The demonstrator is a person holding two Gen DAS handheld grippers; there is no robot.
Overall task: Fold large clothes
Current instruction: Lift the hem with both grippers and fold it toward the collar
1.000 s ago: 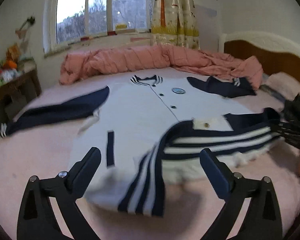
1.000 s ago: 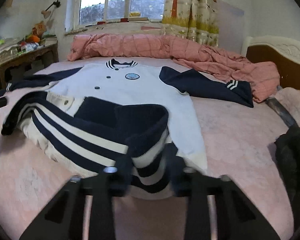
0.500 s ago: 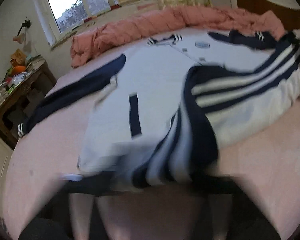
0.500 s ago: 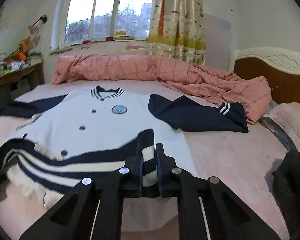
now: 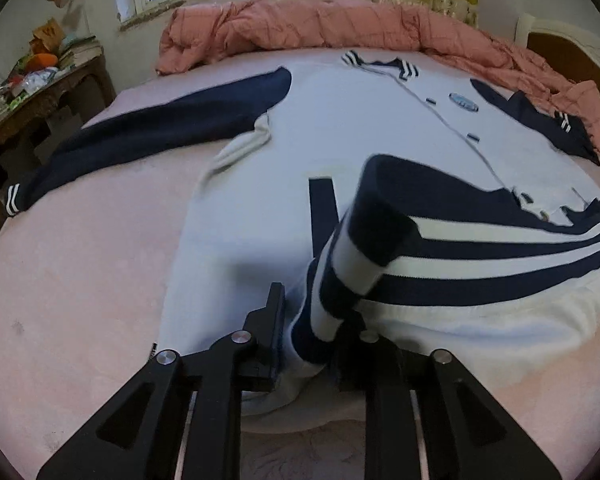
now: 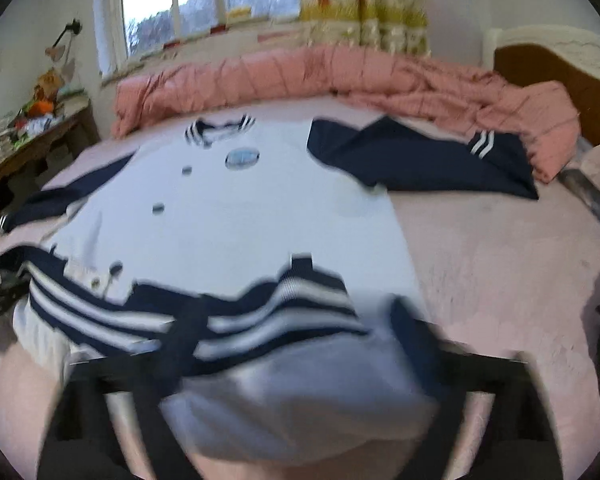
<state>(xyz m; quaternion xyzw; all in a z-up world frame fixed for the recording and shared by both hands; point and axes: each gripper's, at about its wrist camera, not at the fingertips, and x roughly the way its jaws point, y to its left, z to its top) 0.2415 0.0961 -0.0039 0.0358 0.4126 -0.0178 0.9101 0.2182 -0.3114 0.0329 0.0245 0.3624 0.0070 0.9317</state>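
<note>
Varsity jacket [image 5: 340, 128] on bed [image 5: 80, 280]: our left hand-held gripper [image 5: 316, 320] pinches its striped hem [image 5: 480, 256], jaws easing apart; right hand-held gripper [image 6: 292, 344] opening wide over it.

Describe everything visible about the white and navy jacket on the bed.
The white knit jacket with navy sleeves lies face up on the pink bed, buttoned, collar toward the window, a round blue badge on its chest. Both sleeves spread outward. Its navy-and-white striped hem is folded up over the body; the left gripper pinches one corner.
</note>
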